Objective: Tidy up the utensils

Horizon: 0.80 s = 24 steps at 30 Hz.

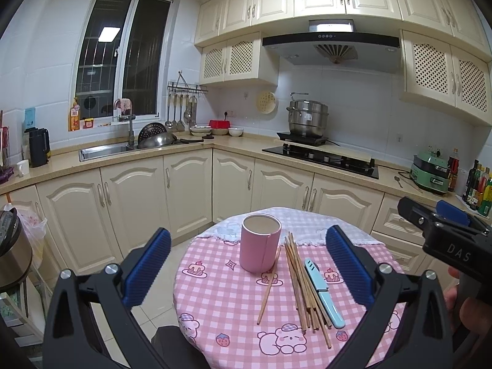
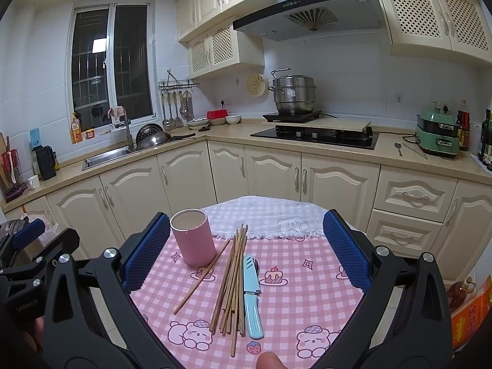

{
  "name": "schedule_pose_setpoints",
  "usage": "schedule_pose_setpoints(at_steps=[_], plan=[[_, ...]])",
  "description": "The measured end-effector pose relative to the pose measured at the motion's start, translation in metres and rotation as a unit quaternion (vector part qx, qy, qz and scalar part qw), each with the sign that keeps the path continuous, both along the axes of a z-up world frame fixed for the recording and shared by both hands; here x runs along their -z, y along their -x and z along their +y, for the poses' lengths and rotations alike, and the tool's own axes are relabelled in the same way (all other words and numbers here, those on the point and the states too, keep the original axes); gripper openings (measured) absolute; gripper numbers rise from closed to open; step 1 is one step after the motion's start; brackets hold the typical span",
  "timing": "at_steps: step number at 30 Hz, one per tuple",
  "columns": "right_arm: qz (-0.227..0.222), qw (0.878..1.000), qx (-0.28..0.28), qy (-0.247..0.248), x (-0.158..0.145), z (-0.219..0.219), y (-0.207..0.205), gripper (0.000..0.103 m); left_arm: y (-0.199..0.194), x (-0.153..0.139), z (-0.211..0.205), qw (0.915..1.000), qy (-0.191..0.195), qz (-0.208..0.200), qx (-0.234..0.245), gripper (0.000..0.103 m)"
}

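Small round table with a pink checked cloth, seen from both wrist cameras against a kitchen background. A pink cup stands upright toward the far side of the cloth; its interior, as far as either view shows, holds nothing. Just beside it on the right lies a loose bundle of wooden chopsticks, roughly parallel and fanned at the near ends, with one single chopstick lying apart on the left, its far tip close against the base of the cup. A light blue knife lies flat along the right edge of the bundle, blade pointing away and handle toward the viewer; in the right wrist view a dark rounded shape shows just beyond the blade, too hidden to identify. The left gripper hovers above the near edge of the table with its jaws spread wide and nothing between the blue pads. The right gripper is likewise held above the table, jaws fully apart and empty; it also appears at the right edge of the left wrist view. Judged from this arrangement, the task stands at its beginning: no utensil is yet in the cup, and the chopsticks and the knife all remain to be picked up and stood inside it.
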State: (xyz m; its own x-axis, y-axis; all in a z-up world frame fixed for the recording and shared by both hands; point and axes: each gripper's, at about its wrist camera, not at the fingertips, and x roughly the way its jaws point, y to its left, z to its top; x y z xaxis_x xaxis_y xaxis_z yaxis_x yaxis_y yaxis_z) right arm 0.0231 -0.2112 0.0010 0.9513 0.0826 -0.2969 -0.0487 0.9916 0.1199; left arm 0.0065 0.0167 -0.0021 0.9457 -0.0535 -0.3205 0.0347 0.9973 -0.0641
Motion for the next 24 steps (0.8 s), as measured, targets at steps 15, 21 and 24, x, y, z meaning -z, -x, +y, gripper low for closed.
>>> schedule_pose_setpoints(at_steps=[15, 21, 24], plan=[[0.013, 1.000, -0.009, 0.007, 0.003, 0.003, -0.009, 0.097, -0.010, 0.011, 0.002, 1.0000, -0.003, 0.009, 0.000, 0.099], [0.032, 0.999, -0.012, 0.012, 0.012, 0.004, -0.025, 0.097, -0.031, 0.025, 0.003, 0.9993, -0.019, 0.030, -0.005, 0.099], [0.047, 0.999, -0.014, 0.016, 0.021, 0.004, -0.037, 0.097, -0.047, 0.037, 0.004, 0.9984, -0.029, 0.047, -0.008, 0.099]])
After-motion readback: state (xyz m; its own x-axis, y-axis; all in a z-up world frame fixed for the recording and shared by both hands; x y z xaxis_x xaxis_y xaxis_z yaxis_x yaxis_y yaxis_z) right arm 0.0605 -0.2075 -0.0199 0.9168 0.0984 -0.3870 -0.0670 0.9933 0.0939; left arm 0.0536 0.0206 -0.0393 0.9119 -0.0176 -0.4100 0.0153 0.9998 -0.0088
